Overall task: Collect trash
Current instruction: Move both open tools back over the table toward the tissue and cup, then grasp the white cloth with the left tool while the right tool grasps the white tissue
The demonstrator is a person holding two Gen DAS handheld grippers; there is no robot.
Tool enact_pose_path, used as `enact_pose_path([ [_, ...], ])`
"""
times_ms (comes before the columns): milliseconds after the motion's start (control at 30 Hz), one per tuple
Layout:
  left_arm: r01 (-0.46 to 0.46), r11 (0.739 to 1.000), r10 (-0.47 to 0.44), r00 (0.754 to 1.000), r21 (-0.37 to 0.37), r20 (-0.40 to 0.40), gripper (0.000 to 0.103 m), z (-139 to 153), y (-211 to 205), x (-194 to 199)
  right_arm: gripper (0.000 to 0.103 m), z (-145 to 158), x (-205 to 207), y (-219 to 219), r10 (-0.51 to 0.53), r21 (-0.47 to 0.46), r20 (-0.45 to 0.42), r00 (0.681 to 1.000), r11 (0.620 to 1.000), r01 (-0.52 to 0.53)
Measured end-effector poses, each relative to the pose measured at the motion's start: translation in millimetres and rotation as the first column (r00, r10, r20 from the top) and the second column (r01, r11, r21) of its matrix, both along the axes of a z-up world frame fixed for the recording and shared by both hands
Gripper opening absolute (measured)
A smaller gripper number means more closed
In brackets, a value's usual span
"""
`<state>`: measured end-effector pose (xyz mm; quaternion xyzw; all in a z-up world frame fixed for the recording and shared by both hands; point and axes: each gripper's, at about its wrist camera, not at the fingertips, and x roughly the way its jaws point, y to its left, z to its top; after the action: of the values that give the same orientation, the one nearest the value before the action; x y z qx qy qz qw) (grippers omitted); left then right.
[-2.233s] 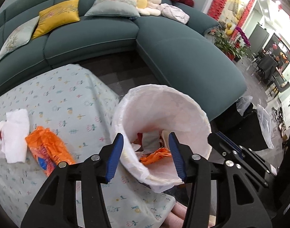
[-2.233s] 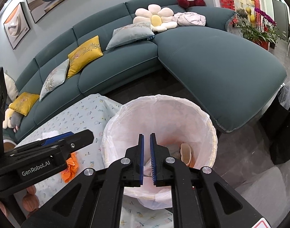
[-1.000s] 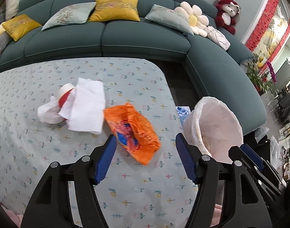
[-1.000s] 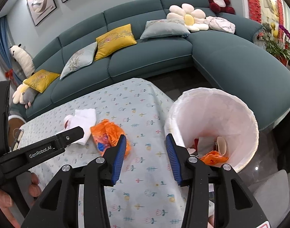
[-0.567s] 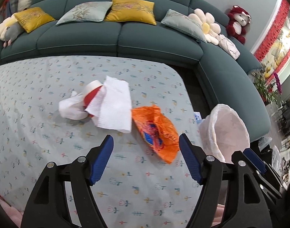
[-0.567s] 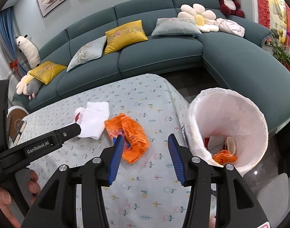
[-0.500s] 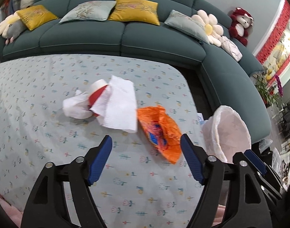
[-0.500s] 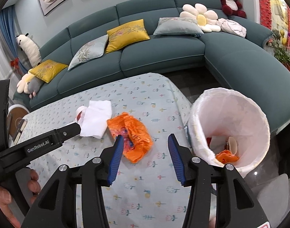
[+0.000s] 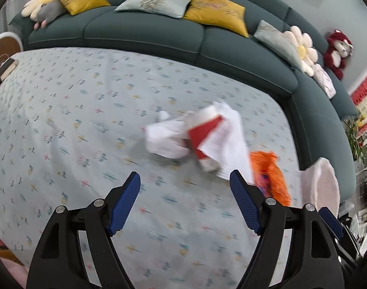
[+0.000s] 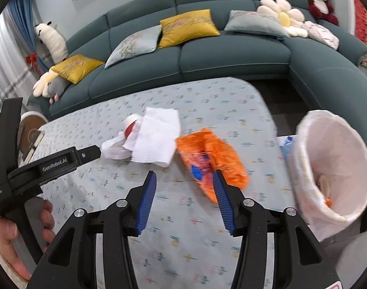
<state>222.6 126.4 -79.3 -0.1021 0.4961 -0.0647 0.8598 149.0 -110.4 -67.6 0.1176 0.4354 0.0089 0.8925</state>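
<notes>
Left tongs [image 9: 184, 187] tilted down over the table [image 9: 63, 120], spread and empty, widened moments ago. Crumpled white tissue [image 10: 154, 137], now nearer than before, beside orange wrapper [image 10: 210, 159]. Right tongs [image 10: 184, 192] likewise released, opening further, nothing between them. Rightmost, lined bin [image 10: 332, 168] holding orange and pale scraps.
</notes>
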Motion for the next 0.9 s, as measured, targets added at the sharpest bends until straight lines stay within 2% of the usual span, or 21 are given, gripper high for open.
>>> enact_pose_path([
  [267, -0.032, 0.999, 0.029, 0.998, -0.040, -0.063, 0.073, -33, 33, 45, 0.053, -29, 50, 37, 0.060, 0.000, -0.047, 0.997, 0.998, -0.060],
  [533, -0.016, 0.998, 0.011, 0.996, -0.054, -0.085, 0.071, -60, 36, 71, 0.053, -57, 96, 60, 0.091, 0.008, -0.084, 0.992, 0.996, -0.091],
  [633, 0.008, 0.998, -0.013, 0.996, -0.063, -0.087, 0.064, -65, 31, 75, 0.053, -65, 107, 62, 0.088, 0.013, -0.093, 0.992, 0.996, -0.087],
  [733, 0.035, 0.997, -0.041, 0.995, -0.067, -0.091, 0.051, -69, 24, 78, 0.052, -74, 112, 62, 0.091, 0.019, -0.111, 0.990, 0.996, -0.090],
  [800, 0.055, 0.996, -0.061, 0.994, -0.067, -0.096, 0.031, -71, 19, 78, 0.042, -78, 112, 61, 0.099, 0.021, -0.121, 0.988, 0.995, -0.097],
  [833, 0.060, 0.996, -0.066, 0.993, -0.066, -0.098, 0.028, -72, 19, 78, 0.031, -80, 112, 62, 0.103, 0.023, -0.129, 0.986, 0.995, -0.101],
  [867, 0.064, 0.996, -0.070, 0.993, -0.064, -0.097, 0.020, -72, 18, 77, 0.021, -82, 110, 62, 0.109, 0.028, -0.137, 0.985, 0.994, -0.106],
  [900, 0.071, 0.995, -0.077, 0.993, -0.067, -0.094, 0.012, -72, 17, 75, 0.018, -83, 109, 61, 0.112, 0.034, -0.140, 0.984, 0.994, -0.108],
])
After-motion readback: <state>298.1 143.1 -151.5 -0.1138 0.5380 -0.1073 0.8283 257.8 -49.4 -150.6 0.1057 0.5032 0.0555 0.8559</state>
